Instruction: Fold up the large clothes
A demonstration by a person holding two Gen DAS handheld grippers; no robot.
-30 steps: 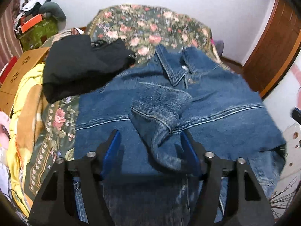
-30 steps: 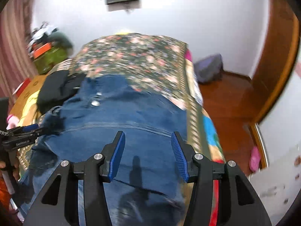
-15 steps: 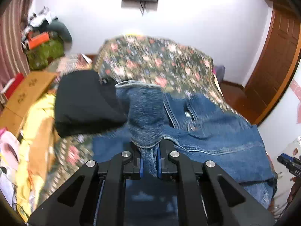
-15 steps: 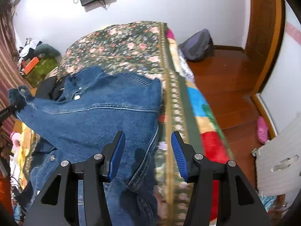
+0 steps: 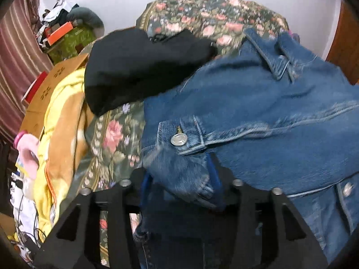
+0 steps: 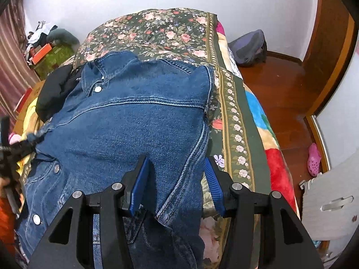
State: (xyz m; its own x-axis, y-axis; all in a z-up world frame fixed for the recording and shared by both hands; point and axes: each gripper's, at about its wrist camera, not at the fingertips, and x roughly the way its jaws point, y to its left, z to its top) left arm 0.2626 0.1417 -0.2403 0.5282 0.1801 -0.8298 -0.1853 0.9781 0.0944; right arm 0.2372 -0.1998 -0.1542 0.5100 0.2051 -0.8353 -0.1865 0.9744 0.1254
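Denim jacket (image 6: 134, 123) spread on a bed with a floral bedspread (image 6: 170, 31), collar (image 5: 269, 51) at the far end. Left gripper (image 5: 179, 179): jaws set moderately apart, with a buttoned sleeve cuff (image 5: 181, 139) bunched between them; whether the blue pads actually pinch the cloth cannot be told. Right gripper (image 6: 175, 183): jaws wide, straddling the jacket's right side seam without closing on it; the denim passes between and beneath them. A black garment (image 5: 143, 67) lies beyond and left of the left jaws, touching the jacket's shoulder. A yellow blanket (image 5: 58, 121) lies further left.
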